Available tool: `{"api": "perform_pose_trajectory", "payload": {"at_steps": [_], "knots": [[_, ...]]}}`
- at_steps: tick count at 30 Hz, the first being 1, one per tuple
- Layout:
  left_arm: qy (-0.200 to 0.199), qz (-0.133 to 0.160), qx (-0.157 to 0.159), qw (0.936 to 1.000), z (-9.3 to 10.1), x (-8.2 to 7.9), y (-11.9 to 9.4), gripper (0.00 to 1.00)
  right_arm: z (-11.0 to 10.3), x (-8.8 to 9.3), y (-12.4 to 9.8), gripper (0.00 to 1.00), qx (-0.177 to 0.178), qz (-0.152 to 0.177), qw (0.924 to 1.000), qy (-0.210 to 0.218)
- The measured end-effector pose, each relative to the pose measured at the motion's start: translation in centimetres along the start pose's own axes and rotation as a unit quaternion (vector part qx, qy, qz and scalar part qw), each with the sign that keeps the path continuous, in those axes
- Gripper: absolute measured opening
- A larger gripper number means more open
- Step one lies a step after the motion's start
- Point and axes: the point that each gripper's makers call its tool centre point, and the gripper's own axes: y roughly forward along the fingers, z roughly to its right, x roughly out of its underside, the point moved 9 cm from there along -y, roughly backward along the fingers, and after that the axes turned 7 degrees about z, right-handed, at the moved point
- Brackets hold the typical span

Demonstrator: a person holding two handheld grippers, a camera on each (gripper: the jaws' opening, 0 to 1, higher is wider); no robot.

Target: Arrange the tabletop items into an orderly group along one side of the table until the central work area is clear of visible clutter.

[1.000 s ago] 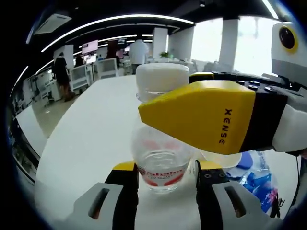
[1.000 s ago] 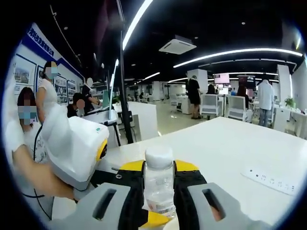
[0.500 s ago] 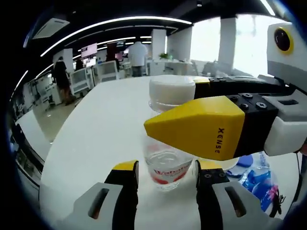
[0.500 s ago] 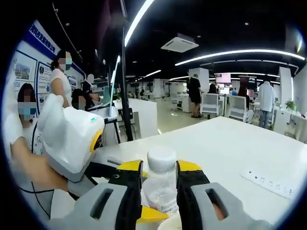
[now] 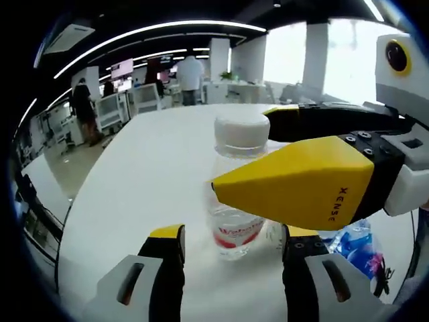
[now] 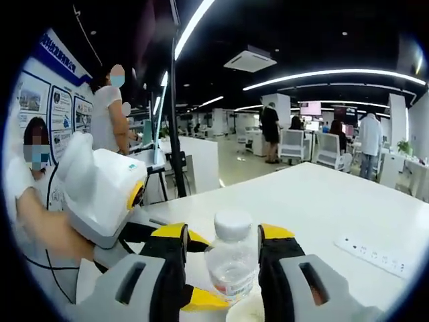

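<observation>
- The white table (image 5: 134, 181) is broad and mostly bare; a white power strip (image 6: 375, 253) lies flat on it well apart to one side.
- The right gripper (image 6: 221, 251) shows from its own view with fingers spread either side of the bottle, a gap visible on both sides. In the left gripper view it reaches in from the right, its yellow fingers flanking the bottle's upper half.
- The left gripper (image 5: 231, 251) sits low and back from the bottle, fingers spread and pinching nothing.
- The clear water bottle (image 5: 236, 194), white cap and red label, stands upright on the table, between the right gripper's fingers.
- Blue crumpled packaging (image 5: 355, 245) lies just beside the left gripper's right finger.
- Risk, as I judge it: the bottle looks nearly empty, so light and top-heavy. A finger brushing it could tip it, and it would then roll into the middle.
</observation>
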Motion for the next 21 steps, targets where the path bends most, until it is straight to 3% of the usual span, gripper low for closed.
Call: {"api": "perform_pose_trajectory", "payload": {"at_steps": [12,17,21], "knots": [[0.002,0.002,0.003,1.0,0.2,-0.5,-1.6,0.59,0.9,-0.5,-2.5,0.53,0.042,-0.005,0.9988,0.024],[-0.005,-0.005,0.005,1.0,0.2,-0.3,-2.2,0.66,0.7,-0.7,-3.1,0.65,0.054,-0.021,0.9972,0.048],[-0.003,-0.007,0.005,1.0,0.2,-0.3,-3.1,0.67,0.4,-0.6,-3.6,0.69,0.06,-0.022,0.9961,0.06]]}}
